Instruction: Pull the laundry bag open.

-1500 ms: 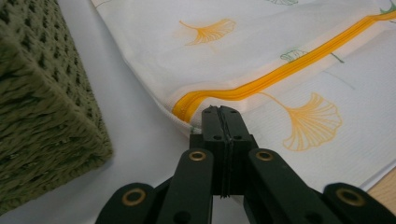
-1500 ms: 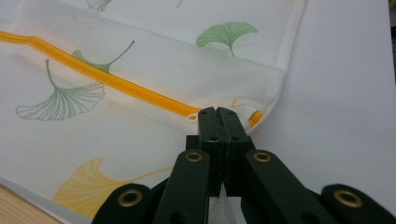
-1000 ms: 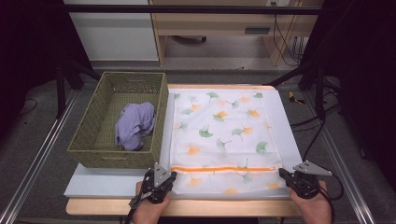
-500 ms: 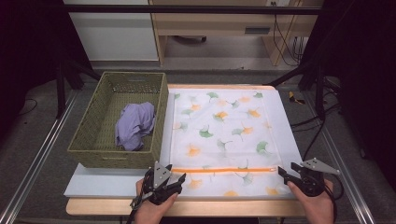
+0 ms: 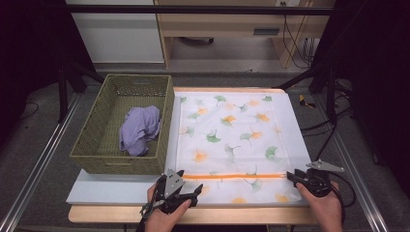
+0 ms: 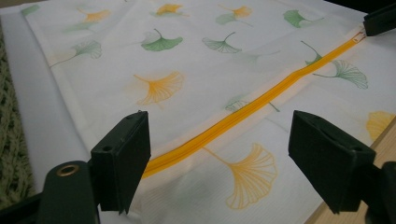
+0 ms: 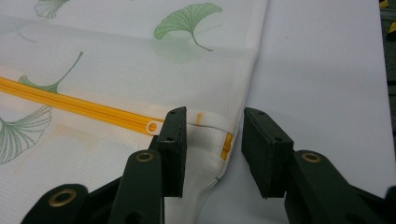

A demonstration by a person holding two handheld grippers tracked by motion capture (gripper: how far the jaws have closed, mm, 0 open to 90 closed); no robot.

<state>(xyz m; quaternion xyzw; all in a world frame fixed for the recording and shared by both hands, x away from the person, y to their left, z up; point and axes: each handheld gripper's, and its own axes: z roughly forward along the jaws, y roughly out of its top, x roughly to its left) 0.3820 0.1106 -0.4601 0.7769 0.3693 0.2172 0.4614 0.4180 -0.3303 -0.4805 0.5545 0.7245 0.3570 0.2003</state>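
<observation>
While the left gripper gapes over the zipper, the right gripper has been narrowing, unclamped.

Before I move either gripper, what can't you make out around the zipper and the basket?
- Zipper slider: in the right gripper view, the right gripper jaw covers the spot beside the pull ring.
- Laundry bag contents: the printed fabric hides them.
- Wicker basket: in the high view the purple cloth covers part of its floor.
- Left gripper: its pads' contact with the bag is cut off at the bottom edge.
</observation>
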